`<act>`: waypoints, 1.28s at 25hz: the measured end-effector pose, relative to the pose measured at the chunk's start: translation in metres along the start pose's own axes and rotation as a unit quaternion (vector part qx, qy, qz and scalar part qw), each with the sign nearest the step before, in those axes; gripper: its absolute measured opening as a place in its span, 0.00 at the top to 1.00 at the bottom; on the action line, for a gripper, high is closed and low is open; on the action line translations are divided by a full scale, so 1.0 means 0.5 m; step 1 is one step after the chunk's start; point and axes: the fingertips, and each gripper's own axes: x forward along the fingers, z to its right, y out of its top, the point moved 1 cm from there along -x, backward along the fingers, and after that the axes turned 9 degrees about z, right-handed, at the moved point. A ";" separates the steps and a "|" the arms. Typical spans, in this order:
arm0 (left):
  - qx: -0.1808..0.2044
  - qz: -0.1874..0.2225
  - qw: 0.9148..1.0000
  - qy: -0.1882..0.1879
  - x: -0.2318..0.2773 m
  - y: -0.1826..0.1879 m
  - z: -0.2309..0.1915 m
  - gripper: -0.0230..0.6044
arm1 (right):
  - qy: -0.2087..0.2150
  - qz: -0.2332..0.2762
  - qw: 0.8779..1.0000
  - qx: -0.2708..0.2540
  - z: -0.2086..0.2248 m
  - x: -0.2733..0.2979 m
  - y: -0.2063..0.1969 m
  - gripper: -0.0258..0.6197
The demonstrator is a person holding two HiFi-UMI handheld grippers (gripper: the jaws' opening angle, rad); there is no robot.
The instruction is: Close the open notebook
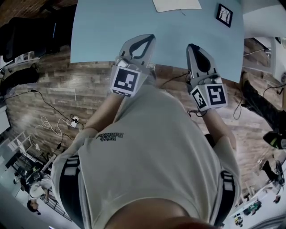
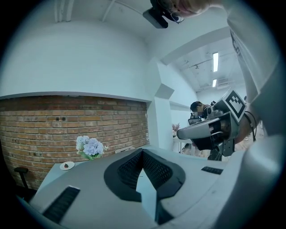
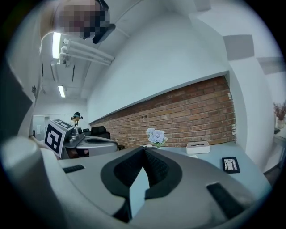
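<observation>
In the head view a white open notebook [image 1: 176,4] lies at the far edge of the light blue table [image 1: 103,31], partly cut off by the frame. Both grippers hover side by side above the table's near edge and point toward it. My left gripper [image 1: 149,37] is shut with its tips meeting and nothing between them [image 2: 143,152]. My right gripper [image 1: 192,45] is shut and empty too [image 3: 144,150]. Neither touches the notebook, which is well ahead of them.
A small black picture frame [image 1: 224,14] [image 3: 230,164] lies on the table at the right. A flower bunch [image 2: 90,146] [image 3: 156,136], a small dish [image 2: 67,165] and a white tissue box [image 3: 198,147] stand along the brick wall side. Cables run across the wooden floor [image 1: 49,120].
</observation>
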 end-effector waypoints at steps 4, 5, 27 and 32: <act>-0.004 0.002 1.000 -0.011 0.034 -0.002 -0.049 0.94 | -0.011 -0.002 1.000 -0.004 0.012 0.060 0.005 0.96; -0.003 0.004 1.000 -0.014 0.042 -0.001 -0.061 0.94 | -0.013 -0.003 1.000 -0.005 0.014 0.076 0.007 0.96; -0.030 -0.002 0.998 -0.046 0.141 -0.035 -0.192 0.94 | -0.043 -0.019 0.998 -0.031 0.054 0.245 0.040 0.96; -0.036 -0.009 0.999 -0.038 0.146 -0.034 -0.191 0.94 | -0.028 -0.021 0.999 -0.033 0.059 0.256 0.037 0.96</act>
